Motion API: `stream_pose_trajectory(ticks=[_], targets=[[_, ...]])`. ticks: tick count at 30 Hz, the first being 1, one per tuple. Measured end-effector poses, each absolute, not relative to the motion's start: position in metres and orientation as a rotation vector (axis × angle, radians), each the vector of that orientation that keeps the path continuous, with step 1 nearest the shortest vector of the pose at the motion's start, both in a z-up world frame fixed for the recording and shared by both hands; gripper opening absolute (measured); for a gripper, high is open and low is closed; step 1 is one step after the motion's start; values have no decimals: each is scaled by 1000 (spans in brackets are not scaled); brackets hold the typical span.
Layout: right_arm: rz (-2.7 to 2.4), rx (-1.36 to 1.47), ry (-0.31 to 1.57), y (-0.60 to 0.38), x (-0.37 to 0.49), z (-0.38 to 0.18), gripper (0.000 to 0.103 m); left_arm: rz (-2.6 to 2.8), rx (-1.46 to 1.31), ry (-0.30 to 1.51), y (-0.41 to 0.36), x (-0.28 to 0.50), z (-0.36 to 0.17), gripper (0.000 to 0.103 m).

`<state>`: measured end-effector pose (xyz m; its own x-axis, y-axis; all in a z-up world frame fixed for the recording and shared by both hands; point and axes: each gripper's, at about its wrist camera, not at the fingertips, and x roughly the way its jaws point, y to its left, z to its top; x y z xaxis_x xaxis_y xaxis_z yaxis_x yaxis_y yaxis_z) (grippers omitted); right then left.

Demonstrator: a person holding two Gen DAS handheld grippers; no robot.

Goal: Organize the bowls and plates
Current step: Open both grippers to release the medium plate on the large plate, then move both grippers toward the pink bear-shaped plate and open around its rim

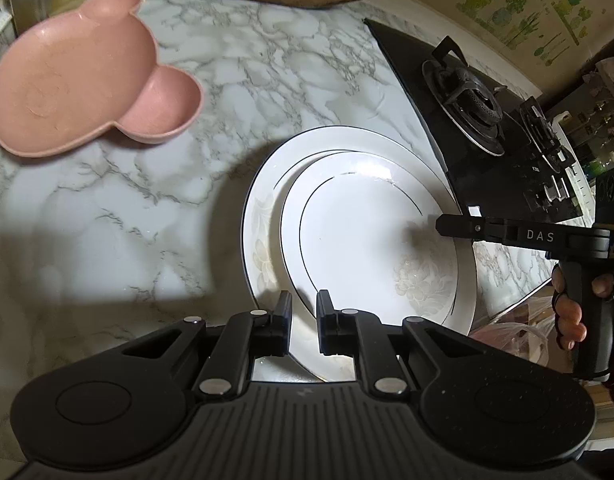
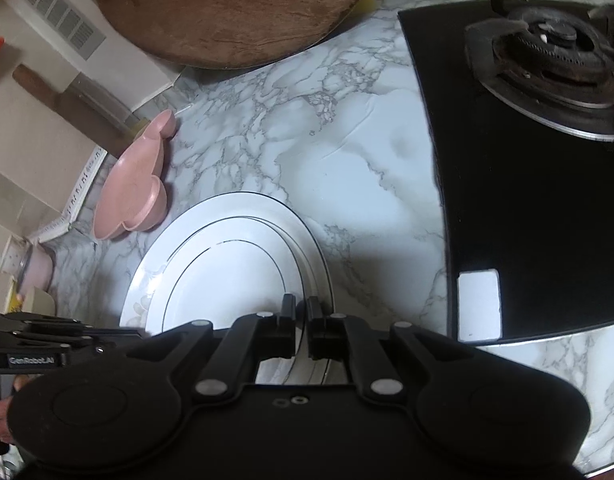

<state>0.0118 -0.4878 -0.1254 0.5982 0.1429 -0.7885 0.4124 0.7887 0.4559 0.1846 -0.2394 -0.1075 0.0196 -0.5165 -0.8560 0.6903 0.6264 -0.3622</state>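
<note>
Altogether two white plates [image 1: 367, 232] stacked, one pink dish [image 1: 87, 80].

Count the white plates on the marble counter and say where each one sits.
2. The larger white plate lies on the marble counter beside the black stove; the smaller white plate rests on top of it, off-centre. More could be hidden beneath.

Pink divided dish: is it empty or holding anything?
Empty. The pink divided dish shows bare compartments in the left wrist view, sitting upright on the marble counter, apart from the white plates.
</note>
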Motion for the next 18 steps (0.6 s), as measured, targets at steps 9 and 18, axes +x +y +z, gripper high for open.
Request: stream_pose_trajectory(ticks=[9,18], targets=[[-151,484,907,-467,13,-98,22,-886,216,1105,-230,162,-92,12],[-101,356,847,-427,15,-70,34,-828,197,996,-207,146,-65,12]])
